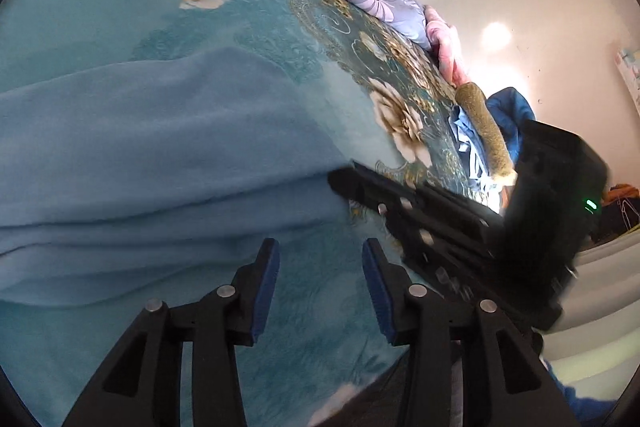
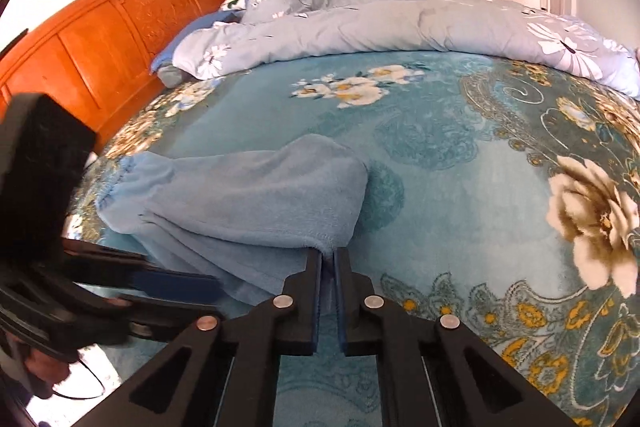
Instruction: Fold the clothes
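Light blue fleece garment (image 2: 248,195) is lying bunched on the bed, on top of the teal floral blanket (image 2: 440,155), toward the headboard side; gathered elastic edge is showing at its far left end. Right hand-held gripper (image 2: 328,259) is pinching the garment's near corner, blue pads nearly together with a fold of fleece between them. Left hand-held gripper (image 1: 320,259) is hovering just over the blanket beside the garment's near edge, jaws spread apart, nothing between the pads. In the left wrist view the same garment (image 1: 160,155) is filling the left half, rumpled in long folds, with the right hand-held gripper's fingers reaching in at its edge. Pale floral duvet (image 2: 380,23) is piled along the far side of the bed, touching the blanket. Orange wooden headboard (image 2: 100,39) is standing at the left. Other clothes, pink (image 1: 448,47) and dark blue (image 1: 508,107), are heaped at the bed's far end, well apart from the garment.
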`<state>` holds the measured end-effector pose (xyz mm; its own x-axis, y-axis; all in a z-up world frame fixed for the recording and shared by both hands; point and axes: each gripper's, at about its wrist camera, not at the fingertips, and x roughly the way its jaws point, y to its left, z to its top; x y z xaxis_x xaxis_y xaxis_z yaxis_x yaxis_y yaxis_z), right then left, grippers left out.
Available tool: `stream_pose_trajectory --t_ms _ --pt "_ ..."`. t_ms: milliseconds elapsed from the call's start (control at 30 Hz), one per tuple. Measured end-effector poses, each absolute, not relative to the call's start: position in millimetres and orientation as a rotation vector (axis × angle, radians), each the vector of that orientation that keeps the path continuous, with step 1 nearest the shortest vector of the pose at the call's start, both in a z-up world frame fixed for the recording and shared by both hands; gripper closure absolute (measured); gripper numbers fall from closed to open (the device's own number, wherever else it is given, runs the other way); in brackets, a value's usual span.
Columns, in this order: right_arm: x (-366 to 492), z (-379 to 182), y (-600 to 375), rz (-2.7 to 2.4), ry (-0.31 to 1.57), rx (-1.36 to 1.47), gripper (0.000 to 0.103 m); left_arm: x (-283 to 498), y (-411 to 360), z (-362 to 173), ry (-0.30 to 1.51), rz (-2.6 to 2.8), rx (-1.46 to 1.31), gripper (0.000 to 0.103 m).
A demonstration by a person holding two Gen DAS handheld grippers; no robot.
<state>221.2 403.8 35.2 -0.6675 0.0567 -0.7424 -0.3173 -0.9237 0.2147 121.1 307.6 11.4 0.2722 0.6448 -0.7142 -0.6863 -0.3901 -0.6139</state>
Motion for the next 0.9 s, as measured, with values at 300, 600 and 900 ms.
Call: stream_pose_trajectory --t_ms 300,600,900 --pt "240.7 24.0 406.0 2.67 0.522 -1.224 0.098 122.4 311.1 -6.0 -0.079 1.426 -1.431 0.058" --pt "250.1 38.1 461.1 2.631 0.648 -1.115 0.095 127.8 328.4 -4.6 -0.144 1.52 -1.395 0.057" --pt "212.5 29.6 505.9 2.674 0.825 -1.165 0.095 137.4 347.8 -10.8 -0.141 1.671 -1.365 0.059"
